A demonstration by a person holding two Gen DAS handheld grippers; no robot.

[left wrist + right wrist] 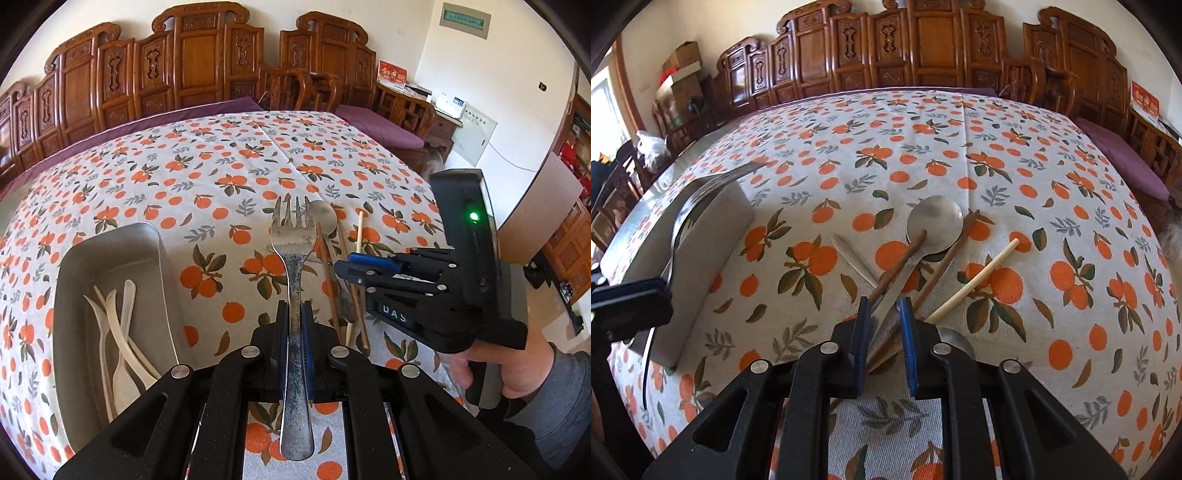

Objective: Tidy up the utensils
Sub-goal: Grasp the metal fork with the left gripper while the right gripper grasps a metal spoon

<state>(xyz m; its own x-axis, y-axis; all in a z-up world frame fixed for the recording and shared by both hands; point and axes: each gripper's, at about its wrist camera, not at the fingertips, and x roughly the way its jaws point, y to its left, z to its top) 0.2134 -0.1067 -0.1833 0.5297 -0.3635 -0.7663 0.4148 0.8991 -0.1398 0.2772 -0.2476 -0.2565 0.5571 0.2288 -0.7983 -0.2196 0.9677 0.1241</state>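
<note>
My left gripper (294, 310) is shut on a metal fork (293, 236) and holds it above the table, tines forward, just right of a metal tray (110, 243) that holds white plastic utensils (118, 332). The fork (701, 192) and tray (713, 221) also show in the right wrist view. My right gripper (884, 306) is open, its jaws on either side of the handle of a metal spoon (934, 221) in a pile with brown chopsticks (945, 254), a pale chopstick (979, 280) and a white plastic utensil (853, 258). It also shows in the left wrist view (341, 267).
The table carries an orange-print tablecloth (221, 166). Carved wooden chairs (207, 62) with purple cushions stand along its far side. A second spoon bowl (956, 339) lies partly hidden under my right gripper.
</note>
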